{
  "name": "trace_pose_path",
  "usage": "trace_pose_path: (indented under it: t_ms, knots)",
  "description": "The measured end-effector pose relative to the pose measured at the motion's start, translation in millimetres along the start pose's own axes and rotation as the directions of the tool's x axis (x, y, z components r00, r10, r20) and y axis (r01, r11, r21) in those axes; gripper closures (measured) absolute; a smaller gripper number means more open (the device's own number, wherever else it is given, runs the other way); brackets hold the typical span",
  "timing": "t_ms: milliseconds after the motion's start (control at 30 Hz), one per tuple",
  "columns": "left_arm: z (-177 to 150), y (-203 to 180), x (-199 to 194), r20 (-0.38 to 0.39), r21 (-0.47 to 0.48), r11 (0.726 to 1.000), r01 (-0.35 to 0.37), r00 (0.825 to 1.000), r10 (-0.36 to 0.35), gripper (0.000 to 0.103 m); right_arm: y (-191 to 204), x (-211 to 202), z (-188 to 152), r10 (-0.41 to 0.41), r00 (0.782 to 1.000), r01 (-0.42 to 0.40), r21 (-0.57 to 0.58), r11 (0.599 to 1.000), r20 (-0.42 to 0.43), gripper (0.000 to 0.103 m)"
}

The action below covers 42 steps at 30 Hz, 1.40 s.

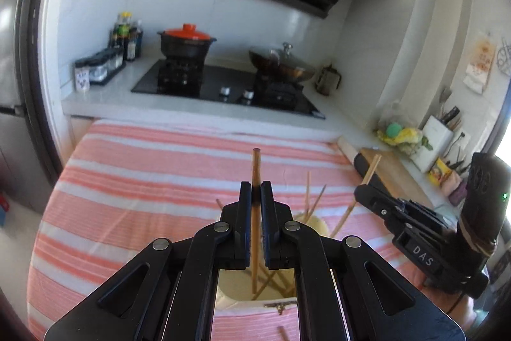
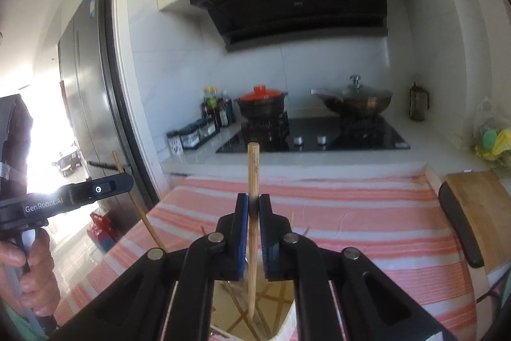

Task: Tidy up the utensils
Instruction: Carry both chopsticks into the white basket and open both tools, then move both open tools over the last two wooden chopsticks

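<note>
Left claw point(image 1: 255, 192): jaws pinched together on one dark-tipped chopstick point(image 1: 256, 168), held near upright, its lower end hanging inside the cream holder point(image 1: 314, 224) below.
Left view, holder: sits on the pink-striped cloth point(image 1: 143, 181), near, just under the claw; several loose chopsticks point(image 1: 311, 203) lean in it at crossed angles.
Left view, right side: the other gripper point(image 1: 364, 192) shows in profile, a chopstick slanting through its tip.
Left view, far: black hob point(image 1: 223, 85) with a red-lidded pot point(image 1: 186, 42) and a glass-lidded wok point(image 1: 281, 64).
Right claw point(image 2: 253, 205): jaws clamped on a pale chopstick point(image 2: 254, 174), near upright, its point down inside the holder's mouth point(image 2: 242, 315).
Right view, left side: left gripper body, a hand point(image 2: 35, 270) on its grip; its chopstick slants below.
Right view, right side: wooden cutting board point(image 2: 476, 213) beside the cloth.
Right view, poor spot: holder interior is dim; stick count inside cannot be told.
Progress: both sticks look ready for release into the holder.
Risk, tangle: leaning sticks may block a straight drop, so a released stick could wedge or tip out.
Risk, tipping: a claw nudging the rim could topple the holder, since it stands on soft cloth.
Risk, stray stick: one stick point(image 1: 282, 333) appears to lie on the near cloth, easily missed.
</note>
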<state>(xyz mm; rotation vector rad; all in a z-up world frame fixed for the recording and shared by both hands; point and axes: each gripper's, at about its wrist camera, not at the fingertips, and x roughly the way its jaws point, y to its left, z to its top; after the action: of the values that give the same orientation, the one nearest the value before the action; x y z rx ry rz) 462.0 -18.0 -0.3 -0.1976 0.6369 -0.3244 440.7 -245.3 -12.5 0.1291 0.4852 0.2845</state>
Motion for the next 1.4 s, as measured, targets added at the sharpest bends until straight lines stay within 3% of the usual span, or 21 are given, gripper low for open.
trace_pose_path:
  t_ms: [133,167,200,233,267,300,400,533,667,733,833,1167,1400]
  knots:
    - [-19.0,0.9,26.1,-0.104,0.005,1.0,-0.029,0.994,0.029,0.092,-10.4,48.4,-19.7,0.032,0.98,-0.022,0.053,0.998,-0.195,0.093]
    - [-24.4,2.3,27.0,-0.13,0.004,0.999,-0.037,0.991,0.037,0.074,-12.3,53.9,-24.0,0.023,0.975,-0.009,0.065,0.998,-0.223,0.092]
    - [-29.0,4.0,24.1,-0.145,0.001,0.999,-0.045,0.988,0.045,0.05,-13.4,54.7,-27.3,0.008,0.972,0.009,0.072,0.997,-0.234,0.08]
    - [-32.9,5.5,18.3,-0.146,-0.002,0.999,-0.055,0.988,0.054,0.04,-15.2,50.3,-29.9,-0.002,0.974,0.02,0.079,0.997,-0.227,0.062]
    - [-38.8,7.1,9.3,-0.14,0.003,0.998,-0.064,0.988,0.064,0.03,-16.6,41.2,-32.6,-0.004,0.979,0.023,0.089,0.996,-0.205,0.055]
    - [-46.9,8.5,-2.4,-0.14,0.017,0.998,-0.067,0.988,0.069,0.027,-17.0,29.8,-35.7,-0.008,0.983,0.026,0.093,0.995,-0.186,0.051]
    - [-73.1,12.6,-28.2,-0.193,0.069,0.995,-0.074,0.977,0.086,0.021,-18.2,-4.2,-46.9,-0.005,0.982,0.019,0.071,0.997,-0.189,0.051]
    - [-130.0,14.9,-58.8,-0.28,0.156,0.982,-0.103,0.949,0.144,0.018,-17.0,-45.5,-91.7,-0.089,0.957,0.087,-0.017,0.996,-0.276,0.05]
    - [-189.6,8.8,-82.9,-0.327,0.149,0.98,-0.129,0.929,0.172,0.018,-5.7,-84.5,-166.6,-0.188,0.913,0.161,-0.103,0.982,-0.363,0.05]
    - [-213.8,3.6,-91.6,-0.336,0.13,0.983,-0.134,0.926,0.17,0.018,-1.9,-103.3,-202.6,-0.217,0.895,0.199,-0.086,0.976,-0.39,0.051]
    - [-240.5,-7.5,-102.4,-0.341,0.105,0.984,-0.141,0.925,0.169,0.018,0.6,-125.0,-238.1,-0.21,0.884,0.23,-0.003,0.973,-0.417,0.051]
    - [-280.1,-30.6,-111.6,-0.303,0.059,0.984,-0.167,0.936,0.177,0.016,21.6,-168.2,-262.8,-0.378,0.87,0.372,-0.081,0.925,-0.318,0.051]
    - [-284.4,-46.6,-116.9,-0.293,0.103,0.983,-0.15,0.94,0.174,0.016,20.9,-175.9,-267.3,-0.398,0.865,0.4,-0.058,0.915,-0.304,0.051]
